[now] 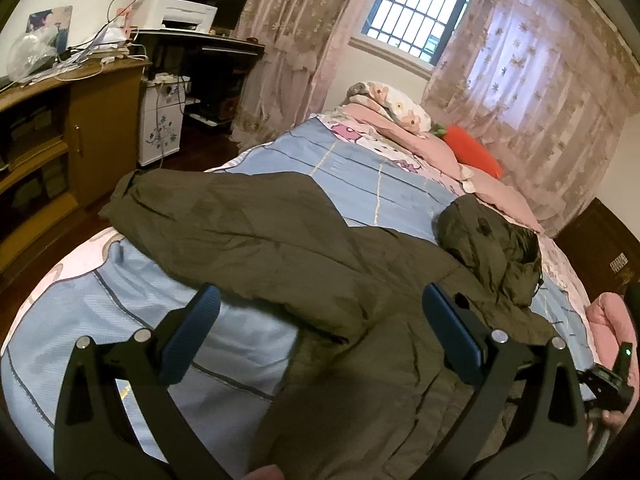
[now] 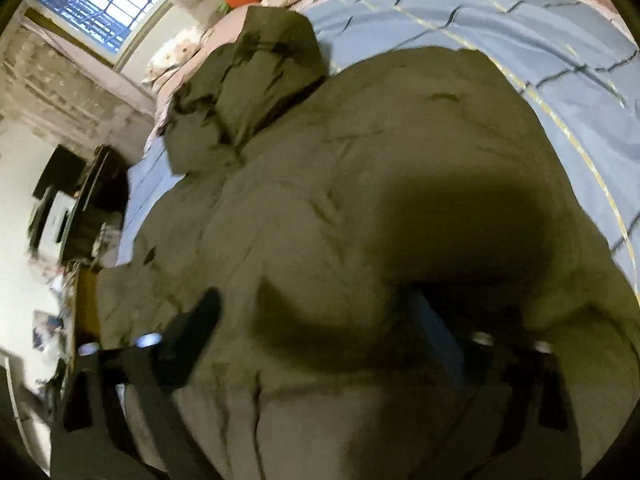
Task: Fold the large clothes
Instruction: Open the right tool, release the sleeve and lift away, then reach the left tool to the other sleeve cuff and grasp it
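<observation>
Left claw [image 1: 320, 320]: nearest item, blue-padded jaws spread wide, empty, hovering over the near edge of the olive-green hooded jacket [image 1: 304, 240]. Right claw [image 2: 320, 340]: blurred, jaws set wide apart above the jacket's back, pads not pressing on cloth. Jacket: spread across the blue patterned bedspread [image 1: 360, 176], one sleeve flung left, hood [image 1: 492, 248] towards the pillows. Beyond: pink quilt [image 1: 432, 140], orange cushion [image 1: 476, 150], lace curtains [image 1: 532, 92], barred window [image 1: 420, 8]. Far left: printer [image 1: 176, 14] on dark tabletop [image 1: 208, 40].

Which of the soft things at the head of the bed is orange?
The carrot-shaped cushion, with a green tip, lying on the pink quilt; the pillow beside it is flowered white.
</observation>
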`<state>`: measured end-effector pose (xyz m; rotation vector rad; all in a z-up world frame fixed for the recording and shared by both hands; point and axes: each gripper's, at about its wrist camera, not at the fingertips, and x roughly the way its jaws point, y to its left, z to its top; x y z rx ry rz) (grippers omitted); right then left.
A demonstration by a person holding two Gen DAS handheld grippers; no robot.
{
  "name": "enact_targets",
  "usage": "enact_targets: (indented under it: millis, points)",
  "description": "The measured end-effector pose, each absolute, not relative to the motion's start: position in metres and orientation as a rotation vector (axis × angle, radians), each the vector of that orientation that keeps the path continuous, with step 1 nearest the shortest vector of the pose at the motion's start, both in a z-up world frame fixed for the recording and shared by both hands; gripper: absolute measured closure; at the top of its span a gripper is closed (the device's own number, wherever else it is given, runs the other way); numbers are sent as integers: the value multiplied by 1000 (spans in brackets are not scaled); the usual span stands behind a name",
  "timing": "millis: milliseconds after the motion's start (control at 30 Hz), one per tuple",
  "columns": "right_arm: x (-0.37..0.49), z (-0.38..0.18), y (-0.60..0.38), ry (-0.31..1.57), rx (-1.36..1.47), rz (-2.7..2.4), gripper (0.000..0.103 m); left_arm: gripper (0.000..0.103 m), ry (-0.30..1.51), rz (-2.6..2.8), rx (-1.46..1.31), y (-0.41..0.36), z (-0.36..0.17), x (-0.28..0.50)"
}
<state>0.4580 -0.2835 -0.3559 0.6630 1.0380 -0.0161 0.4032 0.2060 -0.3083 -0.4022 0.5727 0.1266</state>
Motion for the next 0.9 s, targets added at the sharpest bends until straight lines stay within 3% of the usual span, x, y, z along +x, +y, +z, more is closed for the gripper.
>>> enact_targets:
  millis: [67,267,300,367,567,900]
  points:
    - [468,-361,-287,1042,655,-35,40,2,575,126,-391,204,-308,405]
    - [488,-361,-284,1064,511,-81,41,2,584,120,-382,197,-308,410]
    - [488,-359,-280,1064,475,-85,39,2,586,120,-380,197,-308,411]
    - [479,-348,-261,1059,343,-78,22,2,586,118,-378,195,-308,412]
    - [414,-299,-205,906,-136,-198,6,2,586,120,-376,195,-307,413]
    - [333,-248,-192,819,-111,-234,5,2,577,140,-347,203,-303,398]
